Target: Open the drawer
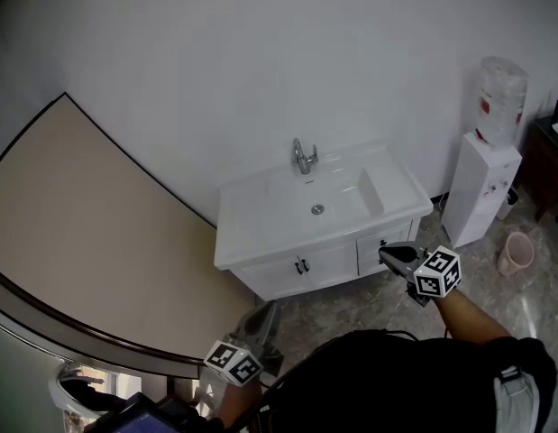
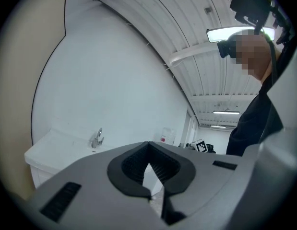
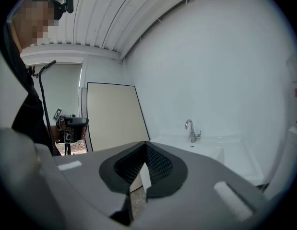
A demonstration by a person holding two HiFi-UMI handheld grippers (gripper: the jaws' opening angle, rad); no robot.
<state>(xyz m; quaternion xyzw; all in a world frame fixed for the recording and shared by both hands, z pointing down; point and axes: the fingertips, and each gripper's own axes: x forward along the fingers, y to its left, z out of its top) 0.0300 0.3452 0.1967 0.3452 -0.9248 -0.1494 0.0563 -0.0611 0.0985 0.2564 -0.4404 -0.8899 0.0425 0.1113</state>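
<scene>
The drawer (image 1: 384,242) is a flat, glossy white front with a tiny dark handle, just ahead of the right gripper (image 1: 391,254), and it's not touched yet as far as I can tell. So I'd call this the approach. Both the right gripper and the left gripper (image 1: 265,314) have their ribbed dark fingers pressed together with nothing in them. Next, the right fingers need to spread and hook that handle. Beyond them there's the smooth moulded vanity (image 1: 251,215) and its chrome tap (image 1: 303,156).

White drawer (image 1: 383,245) sits fully closed.
</scene>
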